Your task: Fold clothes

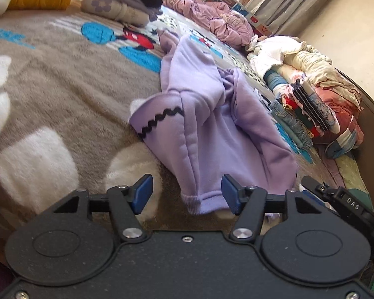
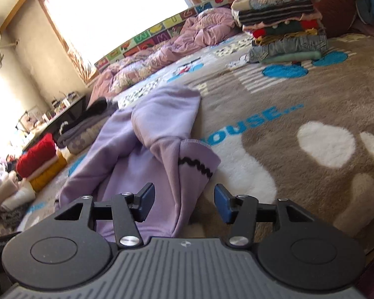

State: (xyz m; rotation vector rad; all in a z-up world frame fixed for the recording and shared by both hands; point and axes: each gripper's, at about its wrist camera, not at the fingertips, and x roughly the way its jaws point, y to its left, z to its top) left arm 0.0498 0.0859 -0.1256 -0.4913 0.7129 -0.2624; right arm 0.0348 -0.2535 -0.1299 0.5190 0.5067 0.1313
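Lilac sweatshirt (image 1: 206,124) lies between both wide-open tools, left (image 1: 187,194) and right (image 2: 184,203).

I see a lilac sweatshirt (image 1: 199,114) with black zigzag trim (image 1: 159,122) — on a taupe blanket (image 1: 62,94) patched white and bright blue. My tongs' pads (image 1: 143,191) are blue — their frames black.

Readable lettering on blanket and gripper

Blue letters "OUSE" are showing on the fuzzy brown cartoon-print blanket (image 2: 256,122); white "DAS" is showing on the neighbouring black gripper body (image 1: 352,203).
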